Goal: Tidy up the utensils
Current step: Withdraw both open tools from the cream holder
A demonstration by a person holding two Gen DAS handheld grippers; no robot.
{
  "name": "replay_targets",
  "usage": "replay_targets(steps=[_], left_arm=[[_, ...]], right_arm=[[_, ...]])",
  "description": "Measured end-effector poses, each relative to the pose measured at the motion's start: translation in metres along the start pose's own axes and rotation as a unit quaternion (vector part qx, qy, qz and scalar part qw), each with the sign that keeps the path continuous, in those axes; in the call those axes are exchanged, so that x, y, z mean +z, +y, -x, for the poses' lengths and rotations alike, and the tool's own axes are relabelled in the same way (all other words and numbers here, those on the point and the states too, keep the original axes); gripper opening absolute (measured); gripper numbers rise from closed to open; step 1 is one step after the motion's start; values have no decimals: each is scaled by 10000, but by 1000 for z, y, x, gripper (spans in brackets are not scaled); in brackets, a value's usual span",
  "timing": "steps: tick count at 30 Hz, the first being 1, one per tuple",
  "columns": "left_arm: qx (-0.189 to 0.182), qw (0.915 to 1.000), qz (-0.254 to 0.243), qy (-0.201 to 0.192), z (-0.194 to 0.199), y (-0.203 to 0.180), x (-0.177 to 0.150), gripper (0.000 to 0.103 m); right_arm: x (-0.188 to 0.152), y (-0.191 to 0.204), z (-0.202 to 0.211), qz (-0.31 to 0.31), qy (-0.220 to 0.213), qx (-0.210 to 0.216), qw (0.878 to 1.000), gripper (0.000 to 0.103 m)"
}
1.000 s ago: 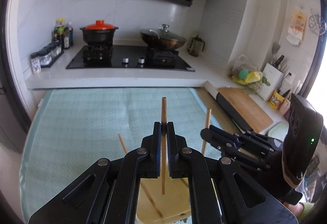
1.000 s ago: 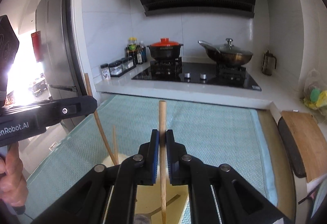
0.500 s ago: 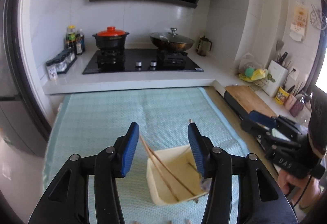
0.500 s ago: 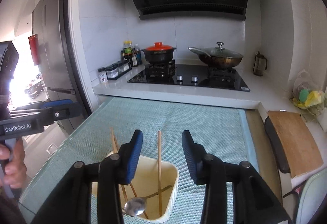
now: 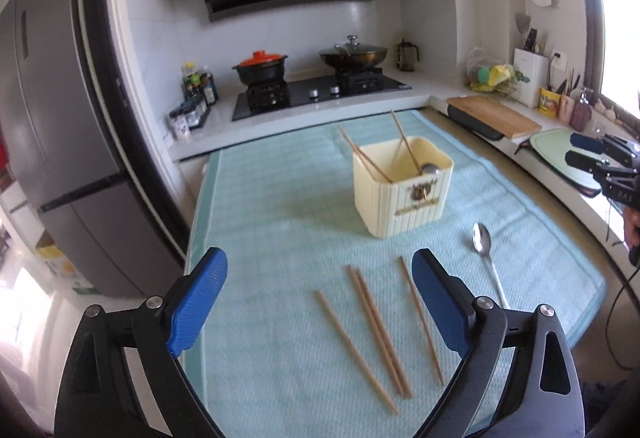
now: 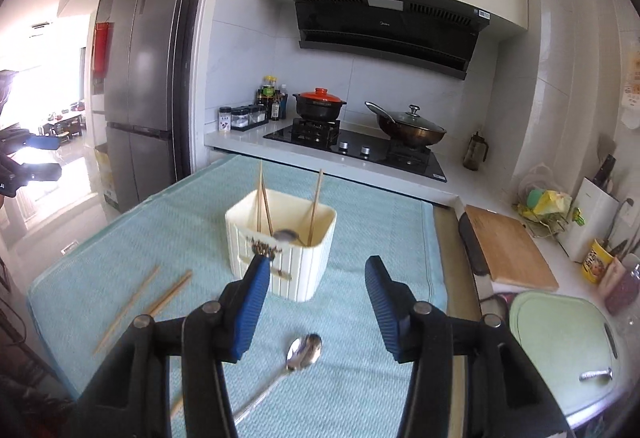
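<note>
A cream utensil holder (image 5: 402,194) (image 6: 280,262) stands on the teal mat (image 5: 256,222) with chopsticks (image 5: 368,160) (image 6: 316,198) and a spoon head (image 6: 286,235) leaning inside it. Several loose chopsticks (image 5: 376,330) (image 6: 148,296) and a metal spoon (image 5: 482,240) (image 6: 304,348) lie on the mat nearer to me. My left gripper (image 5: 318,256) hovers over the loose chopsticks, its jaws opening wide with nothing between them. My right gripper (image 6: 318,266) hangs above the loose spoon, short of the holder, its jaws also opening and empty.
Behind the mat is a black hob (image 6: 352,146) with a red-lidded pot (image 6: 320,104) and a wok (image 6: 412,126). A wooden cutting board (image 6: 508,246) and a pale green board (image 6: 560,338) lie to the right. A grey fridge (image 5: 60,142) stands at the left.
Both grippers let go of the chopsticks they held upright; those now stand in the holder. Both opened and drew back, bringing the loose chopsticks and spoon into view.
</note>
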State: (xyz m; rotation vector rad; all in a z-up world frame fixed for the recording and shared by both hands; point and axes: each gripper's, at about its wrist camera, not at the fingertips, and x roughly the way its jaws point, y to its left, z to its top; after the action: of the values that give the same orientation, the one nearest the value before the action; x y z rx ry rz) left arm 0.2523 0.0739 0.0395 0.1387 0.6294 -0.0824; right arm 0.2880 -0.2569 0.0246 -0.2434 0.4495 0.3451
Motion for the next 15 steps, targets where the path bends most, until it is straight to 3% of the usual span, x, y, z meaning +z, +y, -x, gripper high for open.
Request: replay_targets(steps=[5,8,15], left_arm=[[-39,9972,750,51,3,-9,-73,94],[-43,9926,1213,31,-2,-15,-105,94],[73,9920,1200,387,-26,-35,-140,94]], right_arm=[[-60,23,26,-243,70,-331,9991,51],[-96,34,27,-610,281,-303,9973,51],[-151,51,17,-1193,649,-203,9905,51]])
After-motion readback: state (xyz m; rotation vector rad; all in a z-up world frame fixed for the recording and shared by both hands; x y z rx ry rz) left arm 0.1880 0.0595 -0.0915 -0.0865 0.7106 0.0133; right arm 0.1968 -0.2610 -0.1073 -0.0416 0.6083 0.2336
